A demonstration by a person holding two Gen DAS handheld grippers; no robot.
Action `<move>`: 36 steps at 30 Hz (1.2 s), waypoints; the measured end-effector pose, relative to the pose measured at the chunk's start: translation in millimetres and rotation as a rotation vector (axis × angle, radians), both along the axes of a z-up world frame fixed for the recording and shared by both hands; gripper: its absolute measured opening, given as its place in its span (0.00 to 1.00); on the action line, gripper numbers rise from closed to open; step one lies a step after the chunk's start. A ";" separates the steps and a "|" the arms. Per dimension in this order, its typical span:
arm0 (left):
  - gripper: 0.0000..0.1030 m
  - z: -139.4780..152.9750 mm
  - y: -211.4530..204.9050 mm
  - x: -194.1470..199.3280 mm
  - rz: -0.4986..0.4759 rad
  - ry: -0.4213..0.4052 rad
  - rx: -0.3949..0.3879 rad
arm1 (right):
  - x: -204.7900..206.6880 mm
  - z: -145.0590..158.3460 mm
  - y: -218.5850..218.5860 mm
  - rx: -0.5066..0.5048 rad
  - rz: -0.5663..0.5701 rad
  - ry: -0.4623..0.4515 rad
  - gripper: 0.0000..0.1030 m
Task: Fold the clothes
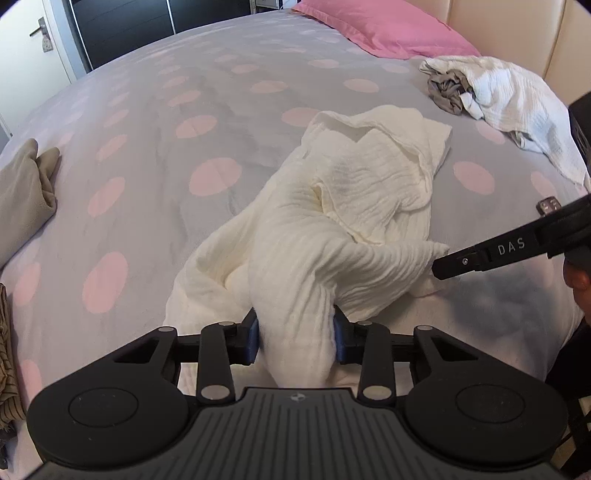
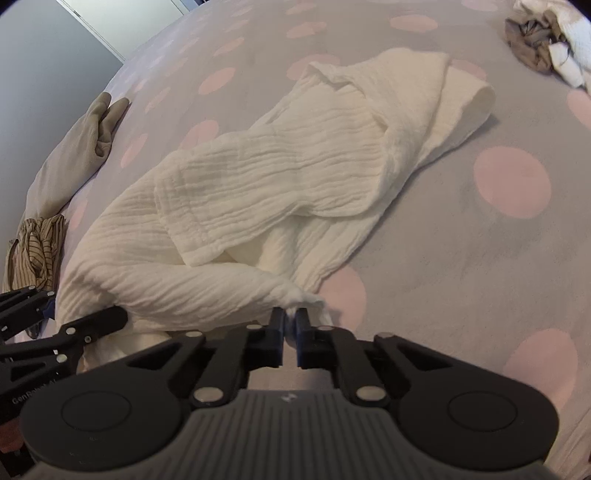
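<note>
Cream crinkled garment lies rumpled mid-bed on the dotted cover. My left gripper has its pads clamped around a thick bunch of its near edge; my right gripper pinches a thin corner, nearly closed. I'd lift both evenly, spread apart, keeping the edge taut. Both sit low, pointing forward.

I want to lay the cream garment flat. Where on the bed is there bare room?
Free: the dotted cover between the cream garment and the beige cloth, and toward the pink pillow. Crowded: the white and grey pile, and the striped cloth.
</note>
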State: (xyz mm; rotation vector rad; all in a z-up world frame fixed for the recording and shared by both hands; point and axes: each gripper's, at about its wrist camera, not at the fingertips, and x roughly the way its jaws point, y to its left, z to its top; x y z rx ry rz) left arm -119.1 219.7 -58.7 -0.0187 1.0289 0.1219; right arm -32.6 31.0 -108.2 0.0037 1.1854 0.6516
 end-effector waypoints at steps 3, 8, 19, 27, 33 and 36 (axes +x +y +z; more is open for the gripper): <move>0.46 5.7 -4.1 -1.9 -0.044 -0.019 -0.003 | -1.9 11.9 -4.5 -0.053 -0.047 -0.112 0.04; 0.67 23.8 -12.5 -8.4 -0.120 -0.126 0.001 | 13.6 39.3 -29.6 -0.156 -0.230 -0.327 0.03; 0.71 17.1 7.4 -14.4 -0.025 -0.047 0.087 | 31.8 36.8 -54.0 -0.315 -0.362 -0.312 0.19; 0.71 -0.6 41.8 -46.5 0.106 0.046 0.047 | -5.0 70.7 -39.6 -0.169 -0.282 -0.449 0.40; 0.57 -10.9 40.7 -71.6 0.123 0.091 -0.008 | -45.7 71.1 -16.1 0.012 -0.078 -0.396 0.40; 0.31 -12.9 35.3 -76.1 0.130 0.109 -0.015 | -71.2 60.8 0.7 0.031 0.027 -0.337 0.40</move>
